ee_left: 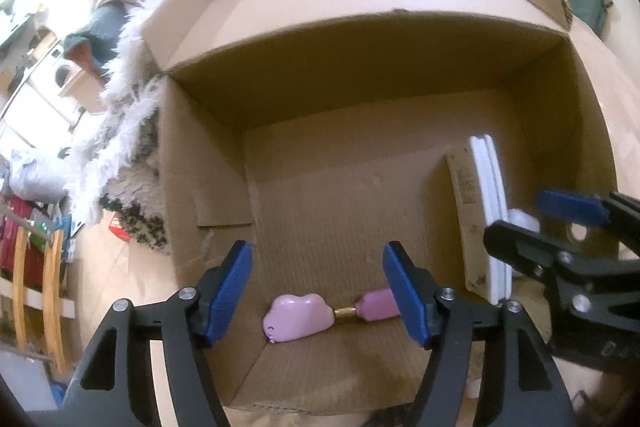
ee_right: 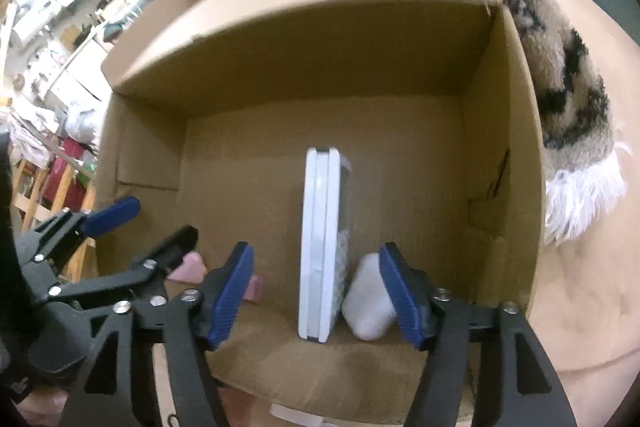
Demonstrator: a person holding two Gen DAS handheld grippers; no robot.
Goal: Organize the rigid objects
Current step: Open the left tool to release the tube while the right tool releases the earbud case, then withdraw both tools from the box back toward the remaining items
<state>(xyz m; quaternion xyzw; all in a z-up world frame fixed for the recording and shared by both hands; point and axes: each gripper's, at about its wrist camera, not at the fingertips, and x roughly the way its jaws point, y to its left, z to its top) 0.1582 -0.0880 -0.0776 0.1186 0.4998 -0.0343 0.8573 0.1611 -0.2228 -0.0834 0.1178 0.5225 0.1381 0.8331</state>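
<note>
Both tools hang over the open cardboard box (ee_left: 400, 75) with their pads spread and pinching nothing: the left tool (ee_left: 318, 291) stands above the pink cloud-shaped object (ee_left: 298, 317) lying flat on the box floor, and the right tool (ee_right: 316, 297) stands around the white flat case (ee_right: 320, 247), which is upright on its edge with a small white block (ee_right: 368, 303) leaning beside it. The step appears to be letting go inside the box, so each tool should lift straight upward. The right pad is very near the white block, and a sideways pull could tip the standing case.
</note>
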